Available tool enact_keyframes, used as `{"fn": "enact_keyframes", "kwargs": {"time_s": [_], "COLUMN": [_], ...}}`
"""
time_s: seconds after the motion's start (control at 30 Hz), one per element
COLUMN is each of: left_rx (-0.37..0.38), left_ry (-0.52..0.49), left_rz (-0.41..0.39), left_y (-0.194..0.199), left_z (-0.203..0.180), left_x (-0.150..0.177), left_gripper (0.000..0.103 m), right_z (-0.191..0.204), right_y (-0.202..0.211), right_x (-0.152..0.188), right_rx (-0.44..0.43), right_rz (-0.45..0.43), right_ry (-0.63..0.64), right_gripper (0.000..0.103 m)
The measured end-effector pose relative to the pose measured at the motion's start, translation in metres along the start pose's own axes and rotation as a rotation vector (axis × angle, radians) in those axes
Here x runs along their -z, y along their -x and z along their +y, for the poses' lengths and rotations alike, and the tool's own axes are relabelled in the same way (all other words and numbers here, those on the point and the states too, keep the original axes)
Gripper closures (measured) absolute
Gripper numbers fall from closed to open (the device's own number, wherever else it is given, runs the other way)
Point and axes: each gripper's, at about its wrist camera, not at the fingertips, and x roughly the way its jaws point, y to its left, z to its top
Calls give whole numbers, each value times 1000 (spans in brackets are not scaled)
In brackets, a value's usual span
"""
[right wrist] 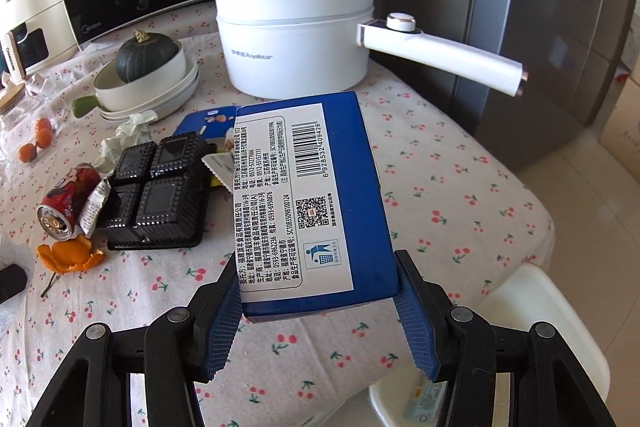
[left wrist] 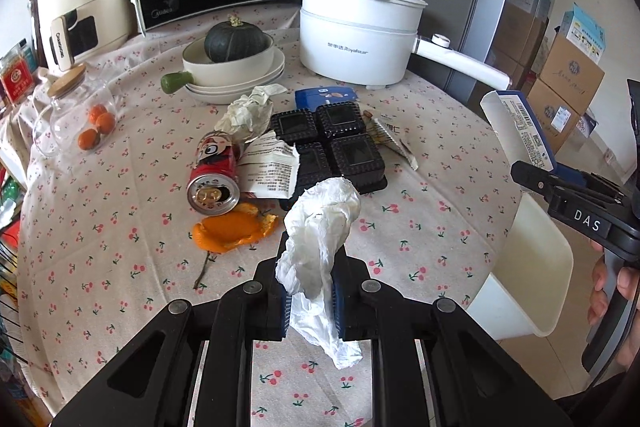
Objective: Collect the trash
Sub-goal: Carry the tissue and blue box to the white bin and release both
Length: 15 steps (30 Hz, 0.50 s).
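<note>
Past the table's edge (left wrist: 496,163), a white bin (left wrist: 532,267) is waiting; left gripper (left wrist: 310,301) is pinching a tissue (left wrist: 320,227) tight, right gripper (right wrist: 320,311) half-open, clamping a blue box (right wrist: 316,203).

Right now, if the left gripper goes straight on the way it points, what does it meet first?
Probably the black tray, just past the tissue the left gripper holds; the orange peel lies left of that line. Depth is unclear.

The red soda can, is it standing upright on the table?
No, the red soda can lies on its side on the tablecloth, its opened top toward the camera.
</note>
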Motion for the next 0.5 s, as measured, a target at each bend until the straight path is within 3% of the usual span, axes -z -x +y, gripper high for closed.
{"fn": "enact_keyframes", "kwargs": {"time_s": [0.5], "left_rx": [134], "left_ry": [-111], "left_rz": [-39], "left_y": [1], "left_z": [-101], "left_x": [2], "left_gripper": [86], "right_z": [-74], "right_y": [28], "right_x": [17], "right_rx": [64], "right_rz": [5], "right_ry": [-20], "right_gripper": [42]}}
